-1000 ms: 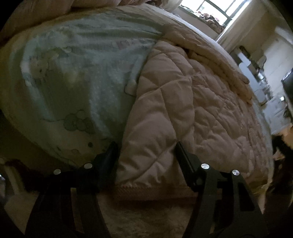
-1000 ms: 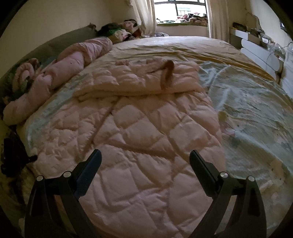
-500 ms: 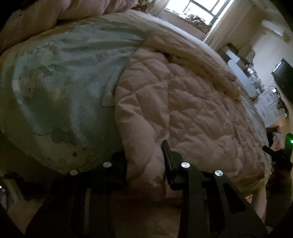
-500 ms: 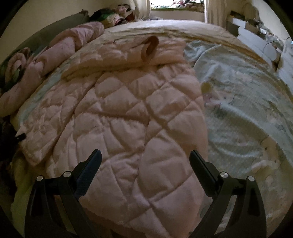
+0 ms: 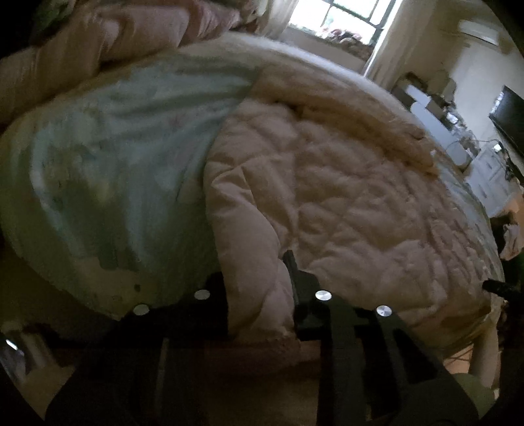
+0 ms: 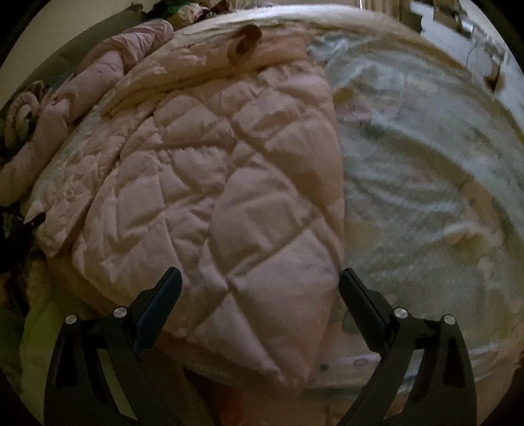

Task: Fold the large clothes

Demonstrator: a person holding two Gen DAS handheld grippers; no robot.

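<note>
- The left gripper (image 5: 258, 288) had just been closing and now pinched the coat (image 5: 344, 196) hem corner between its fingers.
- The right gripper (image 6: 260, 295) hung wide open over the coat's other corner, which lay between and beyond its jaws on the bed (image 6: 425, 196); that corner probably needs gripping next.

Quilted coat (image 6: 209, 170) on bed sheet (image 6: 425, 183), rolled bedding (image 6: 108, 68) seemingly behind

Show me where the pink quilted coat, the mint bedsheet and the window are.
Coat (image 6: 229, 183): right wrist view, middle of its quilted panel.
Bedsheet (image 5: 108, 157): left wrist view, bare printed area left of the coat.
Window (image 5: 340, 16): left wrist view, bright pane at the top.
</note>
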